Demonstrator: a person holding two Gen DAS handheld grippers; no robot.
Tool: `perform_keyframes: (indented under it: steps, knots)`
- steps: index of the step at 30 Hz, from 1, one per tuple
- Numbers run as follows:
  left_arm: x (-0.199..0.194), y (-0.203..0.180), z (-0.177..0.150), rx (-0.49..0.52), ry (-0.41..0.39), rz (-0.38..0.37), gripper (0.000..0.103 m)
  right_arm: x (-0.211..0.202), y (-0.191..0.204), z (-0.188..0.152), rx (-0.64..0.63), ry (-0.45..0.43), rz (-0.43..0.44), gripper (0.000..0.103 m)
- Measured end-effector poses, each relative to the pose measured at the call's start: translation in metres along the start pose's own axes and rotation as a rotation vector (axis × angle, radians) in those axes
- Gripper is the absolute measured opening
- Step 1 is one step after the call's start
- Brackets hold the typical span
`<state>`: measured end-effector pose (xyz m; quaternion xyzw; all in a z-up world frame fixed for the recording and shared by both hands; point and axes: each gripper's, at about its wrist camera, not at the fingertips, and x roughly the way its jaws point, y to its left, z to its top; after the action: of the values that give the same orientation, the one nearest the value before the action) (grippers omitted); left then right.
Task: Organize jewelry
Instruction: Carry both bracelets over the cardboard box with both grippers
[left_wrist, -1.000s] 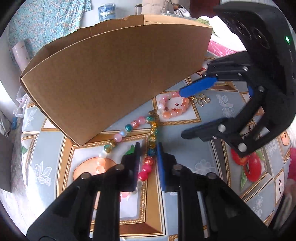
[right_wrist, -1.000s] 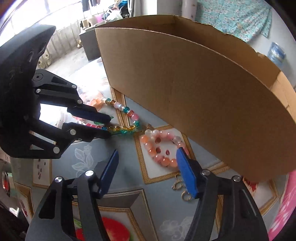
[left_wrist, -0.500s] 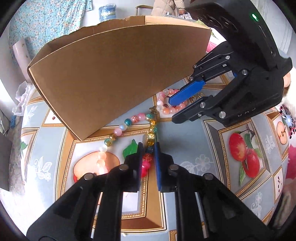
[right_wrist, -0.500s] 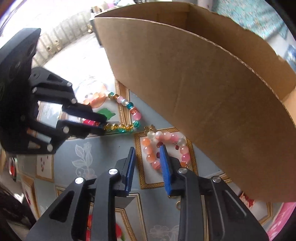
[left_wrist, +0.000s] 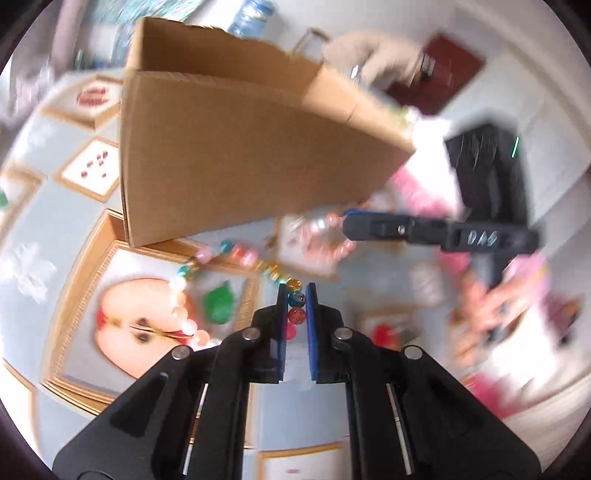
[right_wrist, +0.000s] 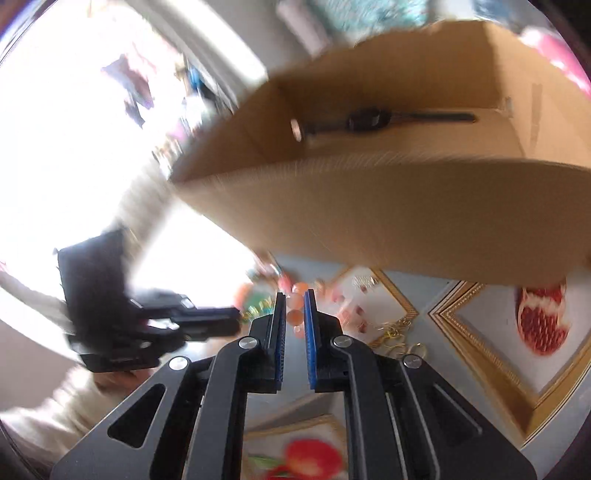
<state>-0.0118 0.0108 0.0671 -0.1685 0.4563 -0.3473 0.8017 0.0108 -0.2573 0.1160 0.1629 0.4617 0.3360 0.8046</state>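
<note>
Fruit-print oilcloth (left_wrist: 66, 206) w/ gold-framed panels covers the table; both views are motion-blurred. An open cardboard box (left_wrist: 236, 162) stands toward the far side of the table, its near wall just behind the jewelry. In the right wrist view a dark strap-like item w/ a round metal end (right_wrist: 369, 120) lies inside the box; what it is can't be told.

L gripper (left_wrist: 296, 295) is clamped on the multicolor bead necklace (left_wrist: 207, 258): orange, teal & red beads sit pinched between its 2 blue pads, and the rest of the strand trails away to the left over an apple print, near the box's front corner.

R gripper (right_wrist: 294, 301) has just been closing & now grips the pink-orange bead bracelet (right_wrist: 295, 316), w/ peach beads between its blue pads. In the left wrist view that bracelet shows as a blurred pink ring in front of the box, at the tip of the R gripper.

Small gold-tone rings or clasps (right_wrist: 397, 338) lie on the oilcloth just right of the R gripper's fingers, apart from the bracelet. A person's hand (left_wrist: 487, 314) holds the R gripper's handle.
</note>
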Motion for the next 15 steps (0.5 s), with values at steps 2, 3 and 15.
perform_keyframes:
  steps: [2, 3, 15]
  knots:
    - [-0.014, 0.003, 0.002, -0.064, -0.058, -0.089, 0.008, -0.015, 0.003, 0.002, 0.046, -0.098, 0.102, 0.01]
    - [-0.023, 0.004, 0.003, -0.103, -0.096, -0.122, 0.008, -0.015, 0.002, -0.002, 0.065, -0.12, 0.136, 0.01]
    - [-0.083, -0.036, 0.027, -0.107, -0.249, -0.237, 0.008, -0.054, 0.025, 0.004, 0.152, -0.323, 0.324, 0.01]
